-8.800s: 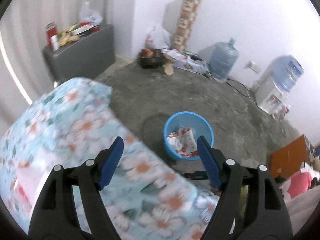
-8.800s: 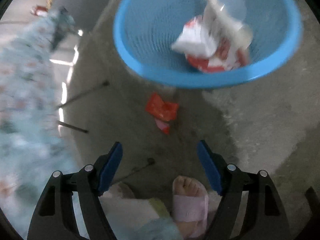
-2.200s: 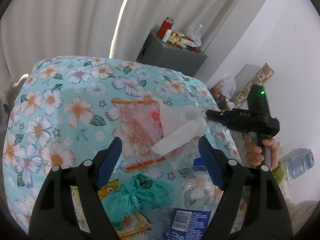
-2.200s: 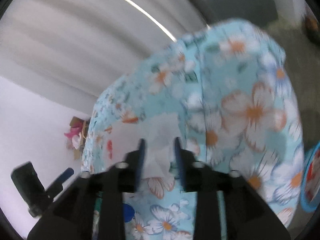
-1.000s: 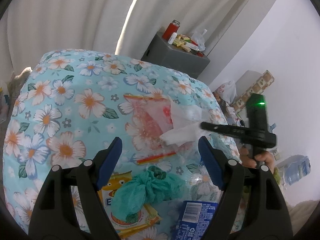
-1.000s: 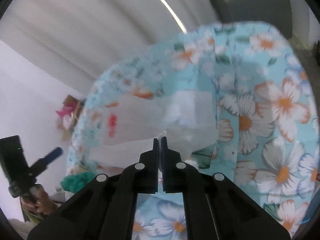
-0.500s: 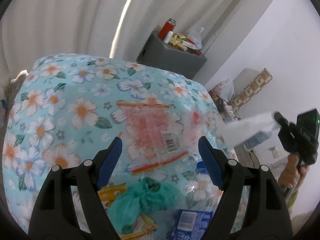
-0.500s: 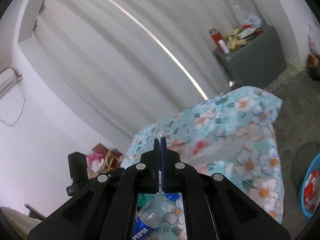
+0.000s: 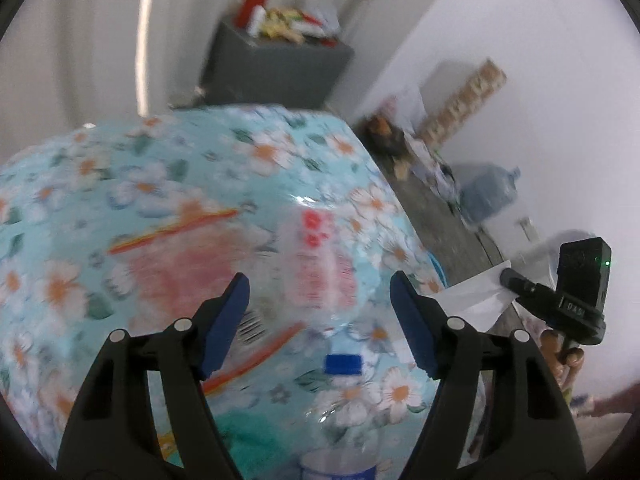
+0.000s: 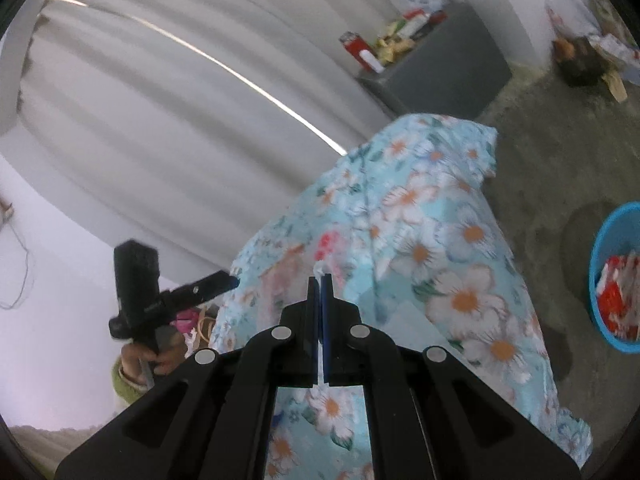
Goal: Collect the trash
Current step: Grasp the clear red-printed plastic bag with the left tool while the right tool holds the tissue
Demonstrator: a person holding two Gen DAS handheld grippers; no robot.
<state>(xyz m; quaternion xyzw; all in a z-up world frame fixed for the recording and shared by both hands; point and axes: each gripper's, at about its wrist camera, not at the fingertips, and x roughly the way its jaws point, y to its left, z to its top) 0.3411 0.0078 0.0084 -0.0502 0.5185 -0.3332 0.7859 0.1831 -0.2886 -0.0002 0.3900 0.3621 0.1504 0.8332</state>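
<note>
My left gripper (image 9: 320, 296) is open and empty above the floral-cloth table (image 9: 120, 184). Under it lie a clear plastic bag with red print (image 9: 256, 264), a plastic bottle with a blue cap (image 9: 344, 392) and a teal crumpled wrapper (image 9: 244, 428). My right gripper (image 10: 320, 280) is shut on a white tissue (image 9: 476, 296); in the left wrist view it hangs off the table's right side. A sliver of tissue (image 10: 319, 268) shows between the right fingertips. The blue trash basket (image 10: 612, 276) stands on the floor at the right, with red and white trash inside.
A grey cabinet (image 9: 276, 68) with cans and packets stands by the curtain. Water jugs (image 9: 488, 196) and clutter line the far wall. The concrete floor (image 10: 560, 152) lies between table and basket.
My right gripper has lifted the white tissue off the plastic bag and carried it right, off the table's edge. My left gripper has swung a little to the right, still open.
</note>
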